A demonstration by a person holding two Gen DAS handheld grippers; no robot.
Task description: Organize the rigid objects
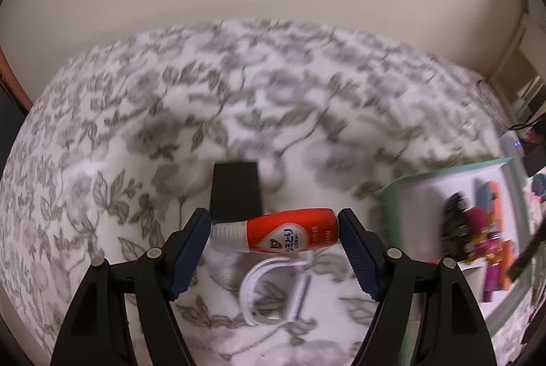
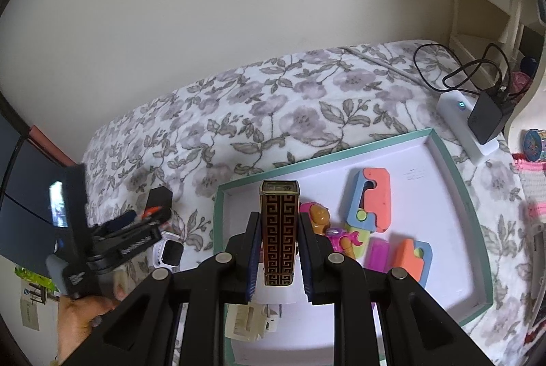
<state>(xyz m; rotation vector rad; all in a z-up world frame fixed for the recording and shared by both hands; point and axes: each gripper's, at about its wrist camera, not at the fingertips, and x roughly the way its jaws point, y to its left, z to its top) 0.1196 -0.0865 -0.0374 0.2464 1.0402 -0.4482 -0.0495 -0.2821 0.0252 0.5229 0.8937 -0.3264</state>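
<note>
My left gripper (image 1: 274,229) is shut on an orange stain-remover bottle (image 1: 276,231), held crosswise above the floral blanket; it also shows as a blurred shape in the right wrist view (image 2: 136,222). My right gripper (image 2: 278,250) is shut on a tall black-and-gold patterned tin (image 2: 279,229), held over the near left part of the teal-rimmed tray (image 2: 454,181). The tray holds orange-and-blue toy pieces (image 2: 370,199), a pink figure (image 2: 344,238) and a pink block (image 2: 377,255). The tray shows blurred at the right of the left wrist view (image 1: 443,173).
A black box (image 1: 235,190) and a white smartwatch (image 1: 273,291) lie on the blanket (image 1: 170,127) left of the tray. A cream plug adapter (image 2: 247,320) lies under my right gripper. A white hub (image 2: 460,120), black charger (image 2: 484,118) and cables sit at the far right.
</note>
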